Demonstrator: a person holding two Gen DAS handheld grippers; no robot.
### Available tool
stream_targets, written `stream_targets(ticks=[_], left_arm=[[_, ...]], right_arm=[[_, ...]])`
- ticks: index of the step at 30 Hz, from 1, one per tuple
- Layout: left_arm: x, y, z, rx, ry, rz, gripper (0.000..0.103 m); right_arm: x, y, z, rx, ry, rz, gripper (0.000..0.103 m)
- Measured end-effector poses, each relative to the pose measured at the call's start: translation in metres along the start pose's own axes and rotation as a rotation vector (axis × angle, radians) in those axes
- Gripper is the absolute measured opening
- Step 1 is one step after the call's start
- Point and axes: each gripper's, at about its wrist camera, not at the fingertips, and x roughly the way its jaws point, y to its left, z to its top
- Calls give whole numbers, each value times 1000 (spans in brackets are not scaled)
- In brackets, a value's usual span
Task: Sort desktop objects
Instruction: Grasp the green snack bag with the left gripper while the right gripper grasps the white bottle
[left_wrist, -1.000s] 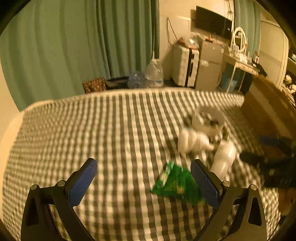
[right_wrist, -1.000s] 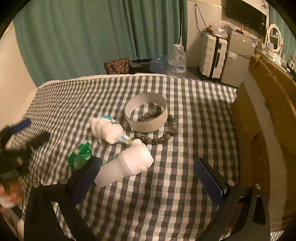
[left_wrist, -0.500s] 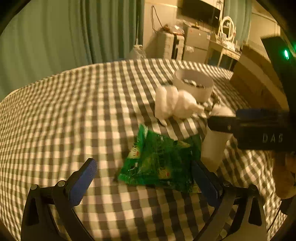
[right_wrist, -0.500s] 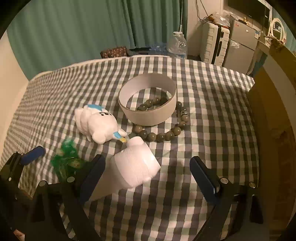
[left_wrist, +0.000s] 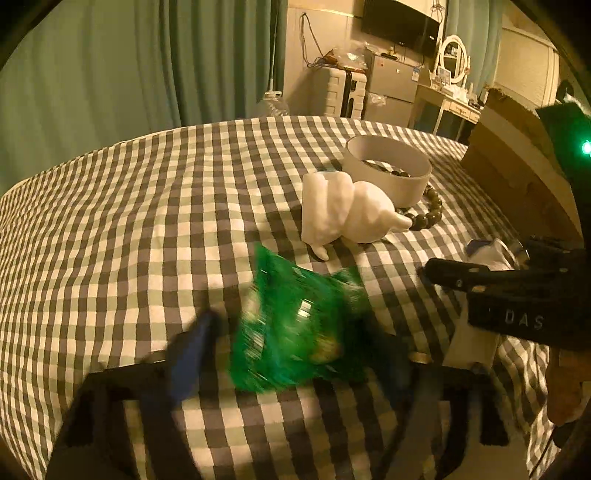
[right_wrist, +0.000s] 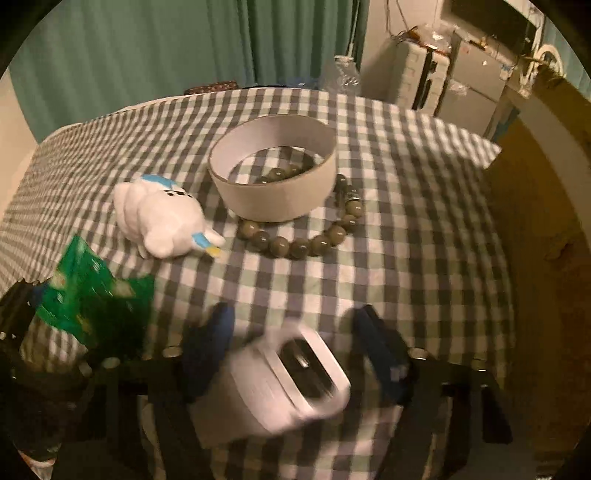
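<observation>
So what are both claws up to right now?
Left claw closing around green packet. Right claw closing around white device. Plush toy, bead bracelet untouched; nothing in the way.

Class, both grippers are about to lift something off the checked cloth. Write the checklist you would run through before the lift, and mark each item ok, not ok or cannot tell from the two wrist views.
1. Green snack bag lies between the jaws of the left gripper: ok.
2. Left jaws are closing; pads firmly on the bag: cannot tell, the view is blurred.
3. White device lies between the jaws of the right gripper: ok.
4. Right jaws are closing; pads pressing the device: cannot tell.
5. White plush toy sits apart from both grippers: ok.
6. Bead bracelet and white ring box are outside both grips: ok.
</observation>
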Motion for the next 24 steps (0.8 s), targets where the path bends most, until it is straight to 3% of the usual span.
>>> stream_targets(ticks=[1, 2, 3, 6, 7, 8, 10, 22, 24], left_arm=[[-2, 0, 0, -8, 1, -6, 49], [-3, 2, 1, -17, 3, -14, 36], [-5, 3, 1, -30, 2, -21, 32], [-11, 11, -1, -52, 4, -26, 28], [-13, 11, -1, -51, 5, -23, 28], [-15, 12, -2, -48, 4, -19, 28], [-20, 12, -2, -39, 0, -14, 28], [-55, 9, 4, -27, -60, -4, 27], [-58, 9, 4, -31, -63, -7, 27]], right_arm=[[-7, 1, -8, 14, -6, 5, 50], [-9, -3, -10, 35, -11, 15, 49], [-12, -7, -12, 56, -14, 34, 48], [-18, -20, -12, 97, -27, 61, 35], [-21, -24, -13, 114, -33, 66, 19], [-24, -29, -13, 133, -36, 67, 10], [-24, -36, -12, 152, -18, 79, 1], [-67, -49, -16, 101, -132, 138, 1], [-66, -54, -24, 130, -120, 159, 21]])
